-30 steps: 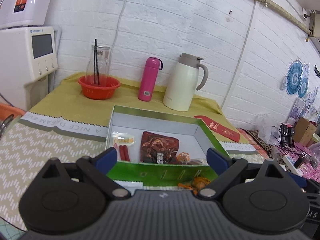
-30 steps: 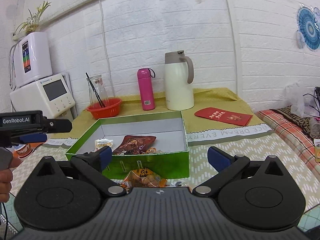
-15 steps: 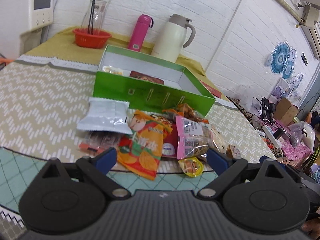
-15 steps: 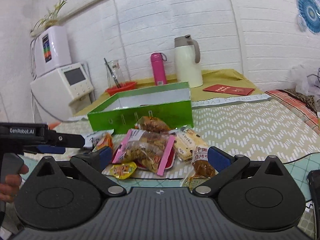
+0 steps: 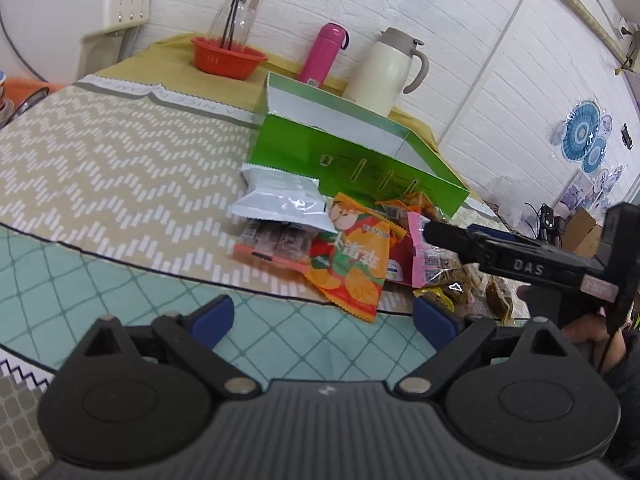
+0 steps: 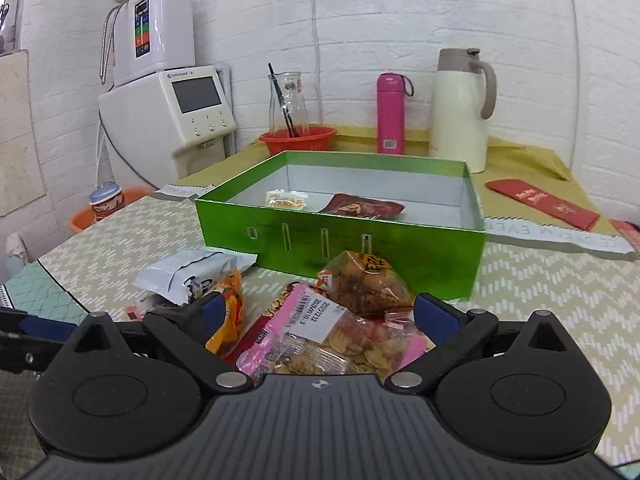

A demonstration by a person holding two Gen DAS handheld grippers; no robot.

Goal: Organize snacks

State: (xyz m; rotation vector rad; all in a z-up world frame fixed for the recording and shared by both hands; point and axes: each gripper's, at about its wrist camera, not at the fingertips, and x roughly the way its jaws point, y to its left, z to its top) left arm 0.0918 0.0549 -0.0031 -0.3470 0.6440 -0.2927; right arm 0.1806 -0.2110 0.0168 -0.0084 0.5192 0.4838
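Observation:
A green box (image 6: pixel 344 240) stands open on the table and holds a dark red packet (image 6: pixel 360 205) and a small clear packet (image 6: pixel 285 200). In front of it lies a pile of snacks: a white bag (image 5: pixel 280 200), an orange bag (image 5: pixel 352 256), a pink-edged clear bag (image 6: pixel 332 340) and a bag of brown crackers (image 6: pixel 362 280). My left gripper (image 5: pixel 324 318) is open and empty, low over the table before the pile. My right gripper (image 6: pixel 326 312) is open, its fingers either side of the pink-edged bag. It also shows in the left wrist view (image 5: pixel 520 264).
Behind the box stand a cream thermos jug (image 6: pixel 460 108), a pink bottle (image 6: pixel 390 112) and a red bowl (image 6: pixel 298 140) with a glass carafe. A white appliance (image 6: pixel 176 112) is at the left. A red envelope (image 6: pixel 544 202) lies at the right.
Both grippers have dropped from above the box toward the snack pile. The right gripper has closed in over the pink-edged bag. The left gripper has shifted left of the pile.

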